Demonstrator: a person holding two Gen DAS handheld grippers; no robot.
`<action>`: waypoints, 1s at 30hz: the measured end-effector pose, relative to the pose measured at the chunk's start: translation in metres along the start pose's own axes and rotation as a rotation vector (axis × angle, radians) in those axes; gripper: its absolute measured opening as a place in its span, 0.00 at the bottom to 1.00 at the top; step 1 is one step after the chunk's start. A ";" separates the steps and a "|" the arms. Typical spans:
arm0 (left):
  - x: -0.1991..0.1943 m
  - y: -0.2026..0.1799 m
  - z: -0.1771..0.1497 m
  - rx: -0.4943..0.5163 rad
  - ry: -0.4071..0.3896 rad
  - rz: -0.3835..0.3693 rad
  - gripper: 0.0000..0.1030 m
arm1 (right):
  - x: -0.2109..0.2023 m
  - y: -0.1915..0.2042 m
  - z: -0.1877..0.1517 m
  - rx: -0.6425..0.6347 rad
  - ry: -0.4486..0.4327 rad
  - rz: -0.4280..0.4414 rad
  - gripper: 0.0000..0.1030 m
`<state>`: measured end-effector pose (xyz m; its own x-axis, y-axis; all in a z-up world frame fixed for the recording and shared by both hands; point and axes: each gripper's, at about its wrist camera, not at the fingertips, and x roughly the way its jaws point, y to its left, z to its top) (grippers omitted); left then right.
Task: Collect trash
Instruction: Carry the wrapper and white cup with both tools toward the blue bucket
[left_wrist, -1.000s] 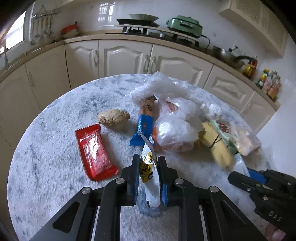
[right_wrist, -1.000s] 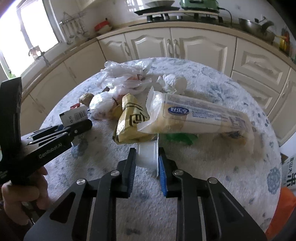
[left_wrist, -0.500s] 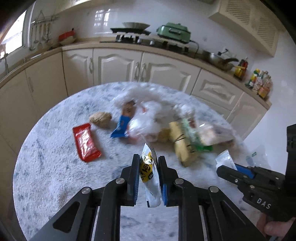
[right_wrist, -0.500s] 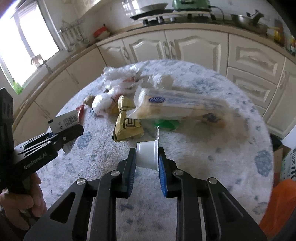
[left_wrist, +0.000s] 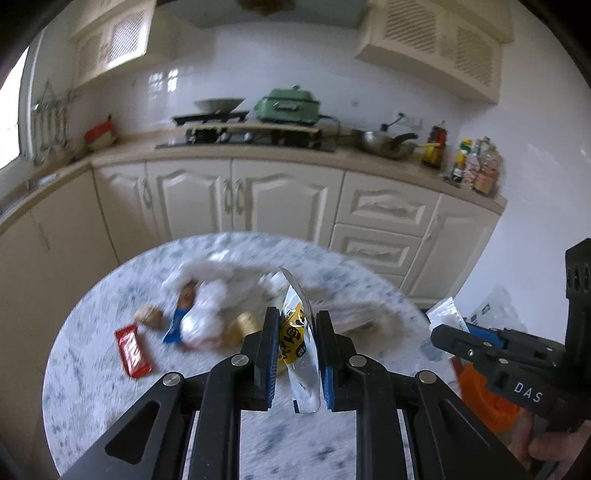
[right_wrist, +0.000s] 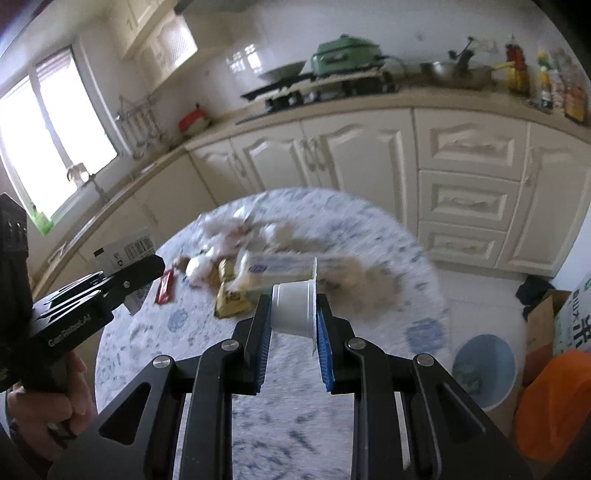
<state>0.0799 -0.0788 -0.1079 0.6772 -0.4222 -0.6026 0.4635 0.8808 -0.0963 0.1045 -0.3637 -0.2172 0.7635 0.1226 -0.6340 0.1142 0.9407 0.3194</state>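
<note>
Carrying two pieces of trash away from the bench (left_wrist: 110, 387) is my step now: the left gripper (left_wrist: 295, 354) has its jaws pinching a yellow and silver wrapper (left_wrist: 297, 332), the right gripper (right_wrist: 293, 325) has its jaws pinching a small white cup (right_wrist: 293, 310). Next I must bring both over the blue bin (right_wrist: 484, 373) on the floor and let go. Readable writing: "DAS" on the right tool, "GenRobot.AI" on the left; the wrapper's print is too blurred.
</note>
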 end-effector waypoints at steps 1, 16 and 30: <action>-0.003 -0.008 0.003 0.014 -0.011 -0.005 0.15 | -0.007 -0.005 0.003 0.001 -0.014 -0.013 0.22; 0.021 -0.131 0.034 0.185 -0.055 -0.250 0.15 | -0.103 -0.106 0.026 0.089 -0.190 -0.237 0.22; 0.134 -0.217 0.070 0.266 0.088 -0.431 0.15 | -0.117 -0.240 0.010 0.287 -0.162 -0.431 0.22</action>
<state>0.1100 -0.3418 -0.1127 0.3472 -0.7055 -0.6178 0.8271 0.5408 -0.1527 -0.0053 -0.6068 -0.2125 0.6948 -0.3271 -0.6405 0.5905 0.7678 0.2484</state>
